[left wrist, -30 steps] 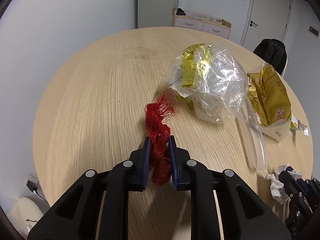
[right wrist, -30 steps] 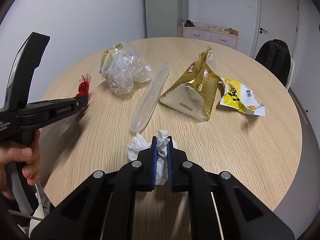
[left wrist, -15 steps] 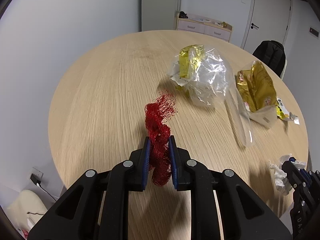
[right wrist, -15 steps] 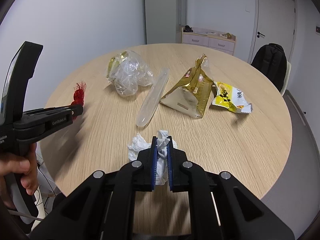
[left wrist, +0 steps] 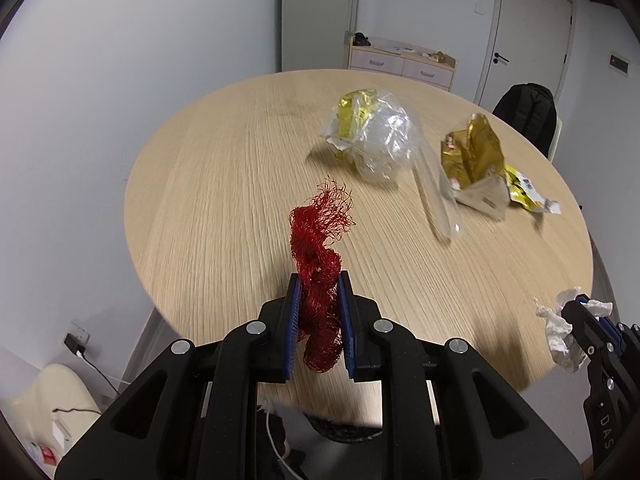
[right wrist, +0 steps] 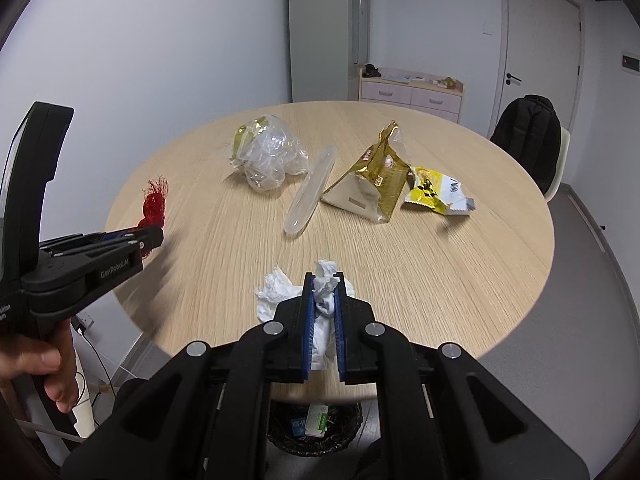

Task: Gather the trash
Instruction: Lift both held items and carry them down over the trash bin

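Note:
My left gripper (left wrist: 318,280) is shut on a red mesh net (left wrist: 320,248) and holds it in the air over the near edge of the round wooden table (left wrist: 224,184). My right gripper (right wrist: 323,280) is shut on a crumpled white tissue (right wrist: 280,292), also raised over the near edge. The left gripper (right wrist: 154,236) with the red net (right wrist: 154,204) shows at the left of the right wrist view. A dark woven trash basket (right wrist: 316,428) with some litter in it stands on the floor below the table's near edge.
On the table lie a clear plastic bag with gold foil (right wrist: 266,156), a long clear plastic sleeve (right wrist: 310,192), a gold snack bag (right wrist: 374,178) and a yellow wrapper (right wrist: 436,194). A chair with a black backpack (right wrist: 528,140) stands at the far right.
Both grippers have pulled back and up from the table with their trash still held. The table looks smaller and the trash basket has come into view below.

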